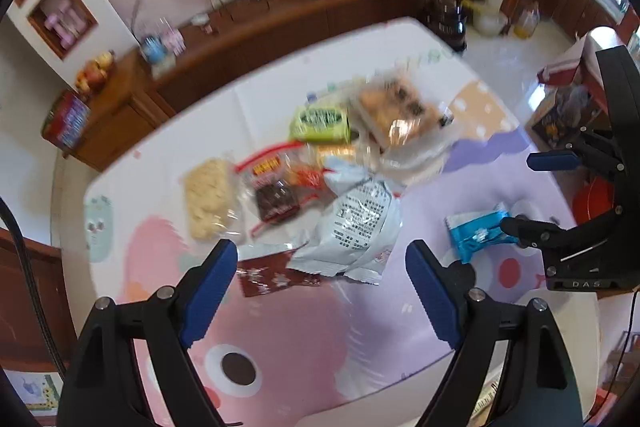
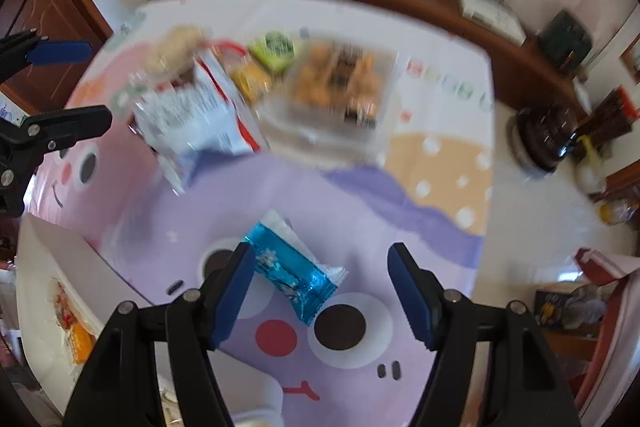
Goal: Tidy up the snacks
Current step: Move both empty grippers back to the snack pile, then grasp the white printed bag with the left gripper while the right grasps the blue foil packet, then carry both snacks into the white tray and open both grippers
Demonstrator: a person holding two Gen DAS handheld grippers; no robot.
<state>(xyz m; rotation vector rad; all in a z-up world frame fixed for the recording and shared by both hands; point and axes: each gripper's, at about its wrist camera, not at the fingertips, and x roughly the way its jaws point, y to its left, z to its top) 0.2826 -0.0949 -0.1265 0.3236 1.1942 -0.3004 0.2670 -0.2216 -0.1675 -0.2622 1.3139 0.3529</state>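
A pile of snacks lies mid-table: a green packet [image 1: 320,123], a clear tray of pastries [image 1: 400,111], a cracker pack [image 1: 208,199], a red-and-brown packet [image 1: 276,195], a white printed bag [image 1: 360,223] and a dark red packet [image 1: 276,277]. My left gripper [image 1: 320,291] hangs open over the near edge of the pile, holding nothing. Apart from the pile, a blue foil packet [image 2: 288,271] lies on the purple part of the cloth. My right gripper [image 2: 322,287] stands open above it, and its left finger [image 2: 234,291] overlaps the packet's edge. Each gripper also shows in the other's view: the left gripper [image 2: 80,89] and the right gripper [image 1: 536,193].
The table [image 1: 280,347] wears a cartoon cloth in pink and purple. A white box [image 2: 60,267] with printed sides stands at its near left corner. A wooden sideboard [image 1: 280,23] runs behind the table. A dark pot [image 2: 548,135] and bottles sit on the floor to the right.
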